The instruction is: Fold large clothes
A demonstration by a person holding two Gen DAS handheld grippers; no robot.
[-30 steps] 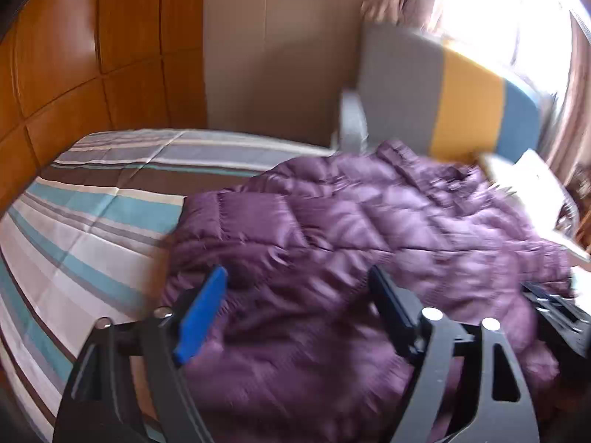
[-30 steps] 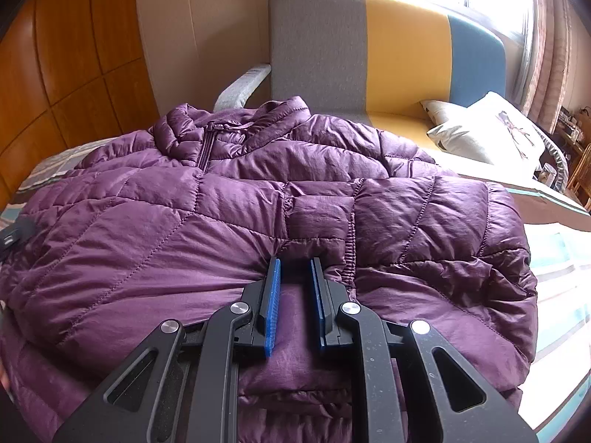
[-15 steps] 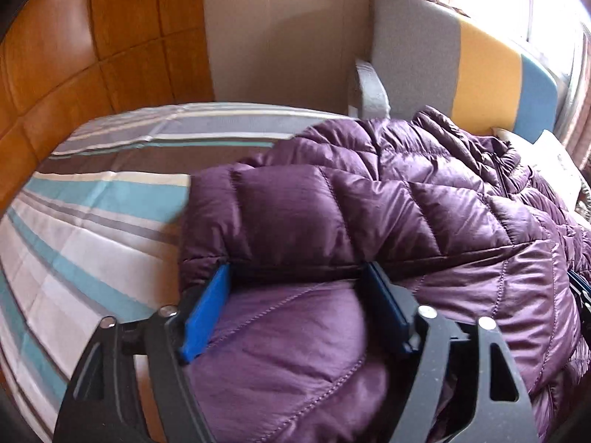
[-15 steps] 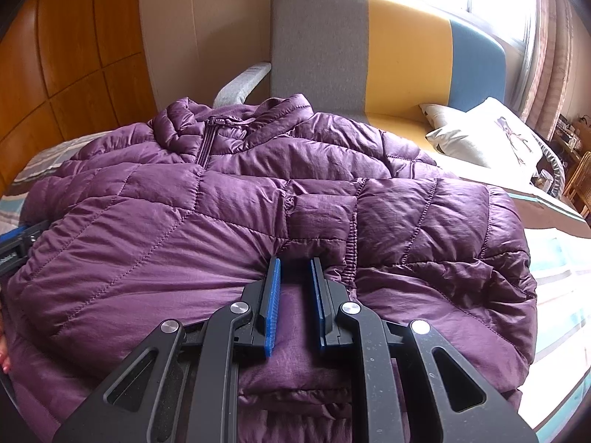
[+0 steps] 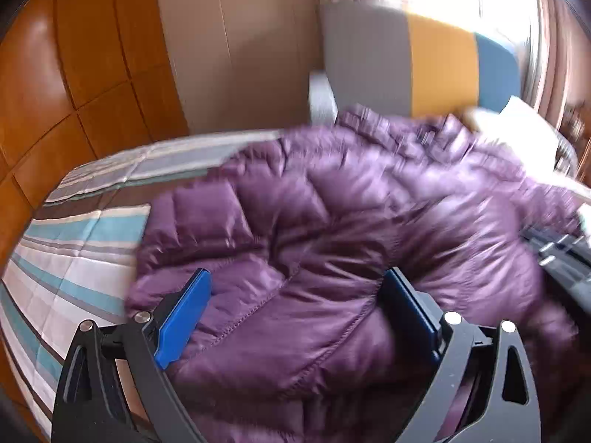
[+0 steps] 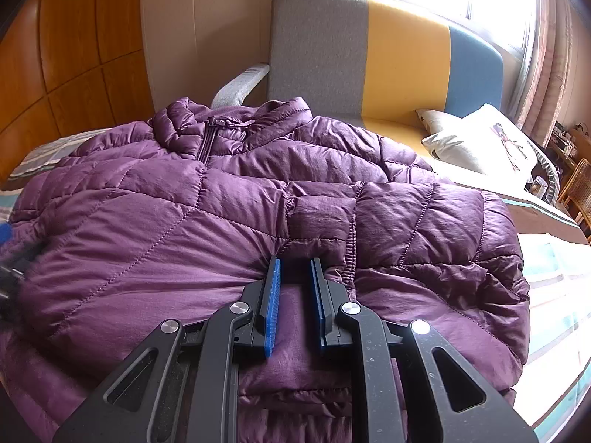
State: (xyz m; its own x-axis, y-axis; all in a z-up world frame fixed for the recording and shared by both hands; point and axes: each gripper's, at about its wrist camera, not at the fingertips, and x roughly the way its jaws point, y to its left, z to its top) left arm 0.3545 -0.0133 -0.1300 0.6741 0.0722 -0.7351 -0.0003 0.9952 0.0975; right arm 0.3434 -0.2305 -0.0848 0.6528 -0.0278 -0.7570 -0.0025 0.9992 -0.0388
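Observation:
A purple quilted puffer jacket [image 6: 229,199] lies on the striped bed, collar and zip toward the sofa, its sides folded in over the body. It also fills the left wrist view [image 5: 332,229], blurred by motion. My right gripper [image 6: 294,288] is shut on a fold of the jacket at its near edge, the blue pads pinching the fabric. My left gripper [image 5: 295,313] is open wide, its blue pads [image 5: 184,317] on either side of a puffy panel at the jacket's left side, not pinching it. The right gripper's body shows at the right edge of the left wrist view [image 5: 561,258].
The bed has a striped teal, white and brown cover [image 5: 74,243]. A grey, yellow and blue sofa [image 6: 369,55] stands behind it with a white pillow [image 6: 480,140]. Wood panelling [image 5: 74,74] lines the left wall. A wicker chair [image 6: 580,188] is at far right.
My left gripper has swung over the jacket's left side, closing in and then drawing back a little, still open. The right gripper has kept its hold and barely moved.

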